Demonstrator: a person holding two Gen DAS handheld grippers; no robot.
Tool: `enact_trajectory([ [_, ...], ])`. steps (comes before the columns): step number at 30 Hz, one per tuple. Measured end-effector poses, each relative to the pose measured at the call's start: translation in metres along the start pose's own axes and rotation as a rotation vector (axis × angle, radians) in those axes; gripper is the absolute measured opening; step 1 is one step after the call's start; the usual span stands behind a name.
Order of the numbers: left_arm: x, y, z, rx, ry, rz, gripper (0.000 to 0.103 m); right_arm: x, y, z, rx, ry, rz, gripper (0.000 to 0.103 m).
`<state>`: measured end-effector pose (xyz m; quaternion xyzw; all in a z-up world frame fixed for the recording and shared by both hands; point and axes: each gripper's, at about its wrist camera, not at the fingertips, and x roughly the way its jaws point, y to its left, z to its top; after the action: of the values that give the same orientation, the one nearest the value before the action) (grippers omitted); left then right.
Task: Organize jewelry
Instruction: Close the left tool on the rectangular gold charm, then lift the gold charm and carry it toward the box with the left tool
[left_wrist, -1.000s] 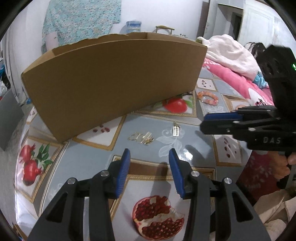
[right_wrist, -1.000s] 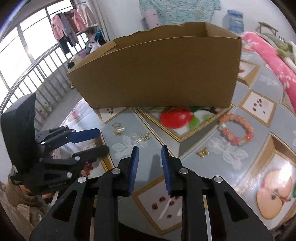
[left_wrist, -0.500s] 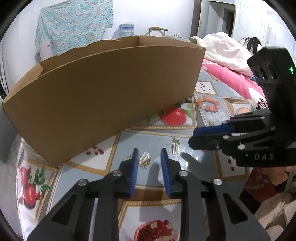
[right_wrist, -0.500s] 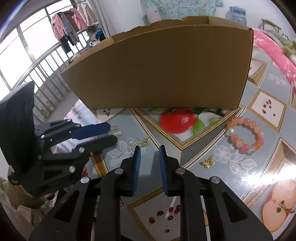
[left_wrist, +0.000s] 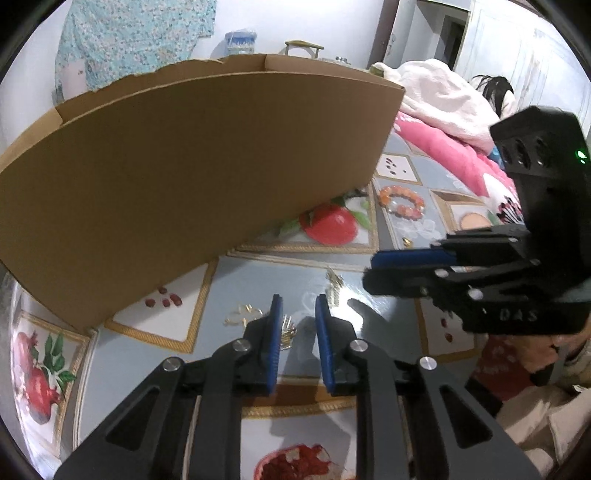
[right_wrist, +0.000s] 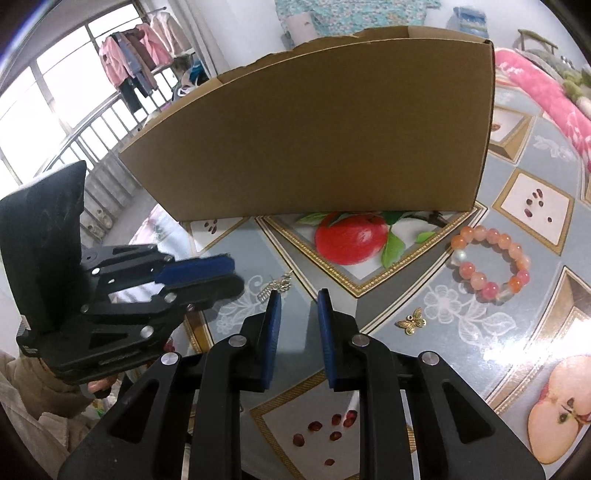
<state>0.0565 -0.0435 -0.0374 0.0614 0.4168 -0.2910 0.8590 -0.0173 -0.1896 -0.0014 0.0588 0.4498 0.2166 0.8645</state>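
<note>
My left gripper hovers low over the table, its jaws closing to a narrow gap. A small gold jewelry piece lies on the table just inside its left pad, and no pad presses on it. More gold links lie to the left. A gold pendant lies just beyond. My right gripper stands narrowly open with nothing between its fingers, beside a silver chain piece. A pink bead bracelet and a gold butterfly charm lie to its right.
A tall brown cardboard box stands behind the jewelry on the fruit-patterned tablecloth. Pink and white bedding lies at the far right. A window with hanging clothes is at the left. A person's hand holds the left gripper.
The left jaws have narrowed from wide to a slim gap, and the left gripper has moved forward and down over the gold pieces. The right gripper has crept slightly closer to the box.
</note>
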Motion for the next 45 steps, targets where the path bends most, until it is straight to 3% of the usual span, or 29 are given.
enact_trajectory([
  [5, -0.007, -0.006, -0.009, -0.001, 0.031, -0.016, 0.017, -0.003, -0.002, -0.003, 0.007, -0.005, 0.002, 0.019],
  [16, -0.014, -0.011, -0.015, 0.019, 0.05, 0.098, 0.017, -0.005, 0.003, -0.005, 0.005, -0.023, 0.006, 0.02],
  [30, -0.012, -0.011, -0.017, 0.007, 0.082, 0.124, 0.017, -0.008, 0.006, -0.008, 0.008, -0.042, -0.007, 0.02],
  [34, -0.014, -0.009, -0.019, -0.012, 0.068, 0.124, 0.003, -0.008, 0.007, -0.009, 0.01, -0.045, -0.014, 0.02],
  [45, -0.029, 0.004, -0.022, -0.064, -0.004, 0.109, 0.0, -0.002, 0.019, -0.006, -0.021, -0.039, -0.028, 0.02],
])
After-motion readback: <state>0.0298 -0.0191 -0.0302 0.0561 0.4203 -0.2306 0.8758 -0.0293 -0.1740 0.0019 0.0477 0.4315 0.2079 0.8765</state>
